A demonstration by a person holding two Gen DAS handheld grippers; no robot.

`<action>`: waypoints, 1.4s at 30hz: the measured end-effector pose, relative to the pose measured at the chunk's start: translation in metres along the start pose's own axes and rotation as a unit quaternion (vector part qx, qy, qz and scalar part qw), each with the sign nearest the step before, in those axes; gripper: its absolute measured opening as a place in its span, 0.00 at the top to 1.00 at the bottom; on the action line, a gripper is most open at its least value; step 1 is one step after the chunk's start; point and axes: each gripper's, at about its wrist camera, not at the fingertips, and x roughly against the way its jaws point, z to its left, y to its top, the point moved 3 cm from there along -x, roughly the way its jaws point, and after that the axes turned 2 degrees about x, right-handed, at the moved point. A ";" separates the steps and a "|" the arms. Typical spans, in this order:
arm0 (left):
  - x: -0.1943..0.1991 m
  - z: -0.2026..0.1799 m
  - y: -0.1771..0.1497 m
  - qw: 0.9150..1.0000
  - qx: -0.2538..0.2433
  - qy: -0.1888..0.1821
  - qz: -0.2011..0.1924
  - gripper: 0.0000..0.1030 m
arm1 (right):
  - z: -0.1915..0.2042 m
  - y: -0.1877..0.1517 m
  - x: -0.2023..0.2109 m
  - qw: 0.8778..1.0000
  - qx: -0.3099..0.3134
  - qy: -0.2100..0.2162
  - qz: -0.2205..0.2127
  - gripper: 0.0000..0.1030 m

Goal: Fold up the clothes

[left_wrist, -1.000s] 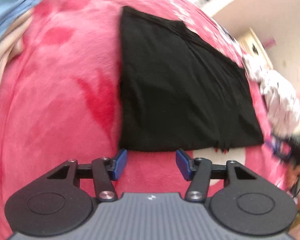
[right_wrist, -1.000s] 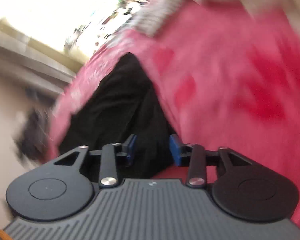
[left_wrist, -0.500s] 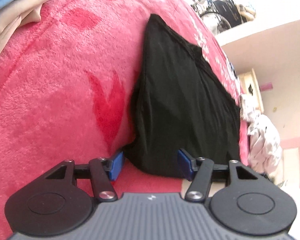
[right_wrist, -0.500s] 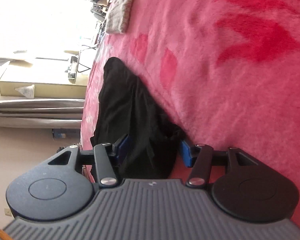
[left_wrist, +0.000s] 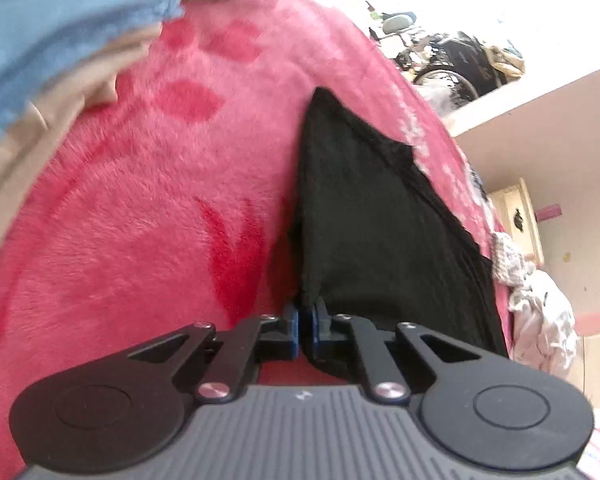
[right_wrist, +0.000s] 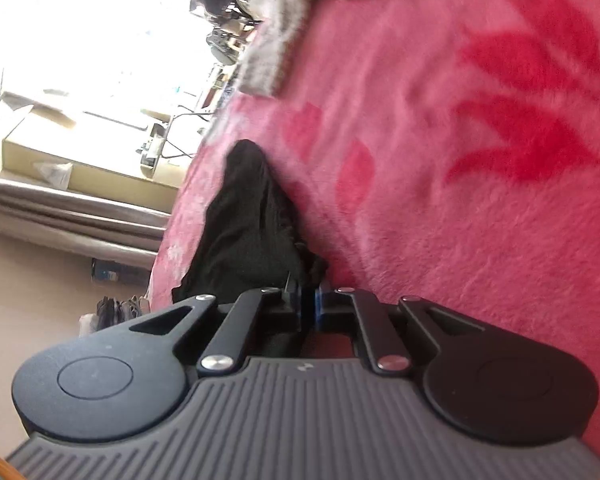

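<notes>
A black garment [left_wrist: 380, 216] lies folded on a pink blanket [left_wrist: 140, 220] with red leaf prints. My left gripper [left_wrist: 307, 322] is shut on the garment's near corner, and the cloth rises from its blue pads. In the right wrist view the same black garment [right_wrist: 248, 224] stretches away toward the bed's edge. My right gripper [right_wrist: 309, 308] is shut on another near corner of it, with bunched black cloth pinched between the pads.
Light blue and beige clothes [left_wrist: 60, 40] are piled at the upper left of the blanket. A white patterned garment [left_wrist: 540, 312] hangs off the bed's right side. A grey knitted item [right_wrist: 268, 52] lies at the blanket's far edge. Beyond are a cabinet, curtains and room clutter.
Both grippers went from open around the garment's near corners to shut on them. The left corner now lifts off the blanket, and both views have tilted slightly.
</notes>
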 end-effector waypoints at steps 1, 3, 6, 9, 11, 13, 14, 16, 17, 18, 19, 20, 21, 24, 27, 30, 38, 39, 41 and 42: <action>0.008 -0.002 -0.002 1.000 -0.005 -0.001 0.003 0.94 | 0.002 -0.001 0.006 1.000 0.001 0.003 0.001 0.97; 0.023 -0.007 -0.006 1.000 -0.019 -0.001 0.016 0.94 | 0.006 -0.005 0.021 1.000 0.004 0.000 0.002 0.97; 0.039 -0.015 -0.015 0.997 -0.055 0.010 0.046 0.94 | 0.007 -0.015 0.048 1.000 0.002 -0.004 0.006 0.97; 0.055 -0.013 -0.036 0.991 -0.093 0.033 0.089 0.94 | -0.001 -0.042 0.080 0.999 -0.006 -0.027 0.018 0.97; 0.063 -0.010 -0.052 0.984 -0.122 0.052 0.121 0.94 | -0.014 -0.068 0.106 0.998 -0.025 -0.047 0.023 0.97; 0.066 -0.003 -0.068 0.975 -0.145 0.069 0.154 0.94 | -0.029 -0.096 0.133 0.996 -0.051 -0.067 0.025 0.97; 0.064 0.000 -0.074 0.970 -0.162 0.078 0.163 0.94 | -0.036 -0.109 0.142 0.995 -0.067 -0.074 0.027 0.97; 0.058 0.006 -0.082 0.961 -0.192 0.093 0.174 0.94 | -0.050 -0.133 0.155 0.992 -0.088 -0.087 0.029 0.97; 0.052 0.010 -0.082 0.960 -0.196 0.097 0.176 0.94 | -0.057 -0.140 0.156 0.991 -0.089 -0.092 0.028 0.97; 0.045 0.013 -0.081 0.958 -0.199 0.101 0.178 0.94 | -0.063 -0.144 0.154 0.991 -0.087 -0.095 0.026 0.97; 0.039 0.013 -0.082 0.956 -0.206 0.103 0.179 0.94 | -0.069 -0.146 0.151 0.991 -0.083 -0.097 0.023 0.97; 0.034 0.014 -0.082 0.954 -0.215 0.105 0.181 0.94 | -0.073 -0.146 0.146 0.992 -0.081 -0.097 0.021 0.97; 0.029 0.014 -0.082 0.951 -0.224 0.108 0.182 0.94 | -0.073 -0.144 0.142 0.993 -0.066 -0.097 0.020 0.96; 0.025 0.010 -0.088 0.943 -0.257 0.111 0.181 0.93 | -0.068 -0.139 0.135 0.995 -0.020 -0.099 0.022 0.96; 0.022 0.010 -0.091 0.936 -0.282 0.108 0.181 0.87 | -0.069 -0.139 0.135 0.995 -0.010 -0.095 0.023 0.95; 0.026 0.010 -0.089 0.931 -0.298 0.102 0.185 0.79 | -0.062 -0.141 0.147 0.994 -0.007 -0.101 0.030 0.77; 0.064 0.004 -0.075 0.913 -0.349 0.137 0.159 0.64 | -0.030 -0.171 0.222 0.982 0.066 -0.170 0.054 0.57; 0.069 -0.001 -0.071 0.911 -0.357 0.141 0.151 0.64 | -0.024 -0.178 0.230 0.978 0.084 -0.184 0.056 0.56; 0.078 -0.016 -0.068 0.902 -0.389 0.137 0.129 0.62 | -0.010 -0.191 0.237 0.967 0.145 -0.198 0.064 0.56; 0.081 -0.024 -0.068 0.896 -0.408 0.130 0.118 0.59 | -0.003 -0.197 0.240 0.961 0.177 -0.203 0.068 0.57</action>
